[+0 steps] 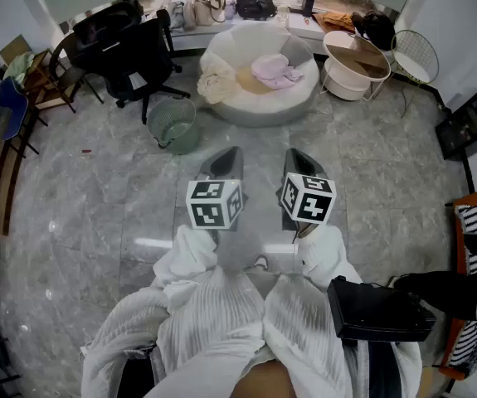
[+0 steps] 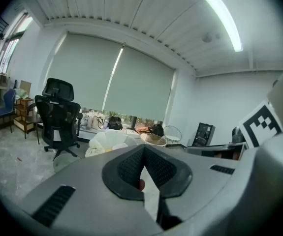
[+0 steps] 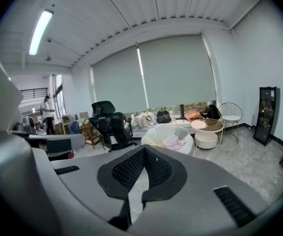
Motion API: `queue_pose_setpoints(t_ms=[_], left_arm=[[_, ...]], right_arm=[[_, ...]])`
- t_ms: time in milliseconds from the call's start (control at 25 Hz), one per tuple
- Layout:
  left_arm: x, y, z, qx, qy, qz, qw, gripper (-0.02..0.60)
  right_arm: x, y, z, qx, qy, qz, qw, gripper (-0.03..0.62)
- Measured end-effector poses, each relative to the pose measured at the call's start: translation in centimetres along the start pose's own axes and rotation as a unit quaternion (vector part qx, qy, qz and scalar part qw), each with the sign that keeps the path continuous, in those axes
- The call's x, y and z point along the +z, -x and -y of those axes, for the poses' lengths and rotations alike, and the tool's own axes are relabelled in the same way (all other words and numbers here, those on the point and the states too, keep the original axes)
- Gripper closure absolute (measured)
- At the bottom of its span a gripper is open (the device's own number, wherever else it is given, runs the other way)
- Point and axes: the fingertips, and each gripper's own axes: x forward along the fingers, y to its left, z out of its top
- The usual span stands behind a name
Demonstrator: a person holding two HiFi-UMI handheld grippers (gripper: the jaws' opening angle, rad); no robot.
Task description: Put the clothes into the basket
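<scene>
A pink garment (image 1: 275, 71) and a cream garment (image 1: 216, 85) lie on a round white seat (image 1: 259, 106) at the far side of the floor. To its left stands a green mesh basket (image 1: 172, 124). My left gripper (image 1: 228, 156) and right gripper (image 1: 296, 157) are held side by side over the floor, well short of the seat and basket. Both point toward the seat, jaws shut, with nothing between them. In the right gripper view the pink garment (image 3: 173, 142) shows beyond the right gripper (image 3: 144, 149). The left gripper view has the cream garment (image 2: 94, 150) past the left gripper (image 2: 143, 149).
A black office chair (image 1: 130, 52) stands left of the seat, with a round side table (image 1: 350, 65) and a wire chair (image 1: 412, 52) to its right. Bags line the window ledge (image 1: 221, 11). A black bag (image 1: 379, 309) hangs at my right side. The floor is grey marble tile (image 1: 97, 189).
</scene>
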Motion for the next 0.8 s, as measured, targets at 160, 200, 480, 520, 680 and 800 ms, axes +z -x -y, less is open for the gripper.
queue_pose_setpoints(t_ms=[160, 200, 480, 520, 680, 800], left_arm=[[0.2, -0.3, -0.1, 0.002, 0.002, -0.001, 1.0000, 0.578], [0.2, -0.4, -0.1, 0.003, 0.002, 0.000, 1.0000, 0.578], [0.2, -1.3, 0.0, 0.009, 0.009, 0.004, 0.9999, 0.578], [0.2, -1.6, 0.0, 0.010, 0.009, 0.004, 0.9999, 0.578], [0.0, -2.6, 0.1, 0.017, 0.013, 0.004, 0.9998, 0.578], [-0.2, -3.5, 0.6, 0.023, 0.016, 0.002, 0.9996, 0.578]], right_arm=[[-0.1, -0.3, 0.0, 0.002, 0.003, -0.007, 1.000, 0.571], [-0.2, -0.4, 0.0, 0.003, 0.003, -0.008, 1.000, 0.571], [0.1, -1.0, 0.8, 0.006, -0.017, 0.006, 1.000, 0.569], [0.0, -1.2, 1.0, 0.007, -0.021, 0.005, 1.000, 0.569], [-0.4, -2.0, 1.9, 0.016, -0.031, -0.006, 0.999, 0.569], [-0.9, -2.5, 3.0, 0.021, -0.035, -0.017, 0.999, 0.569]])
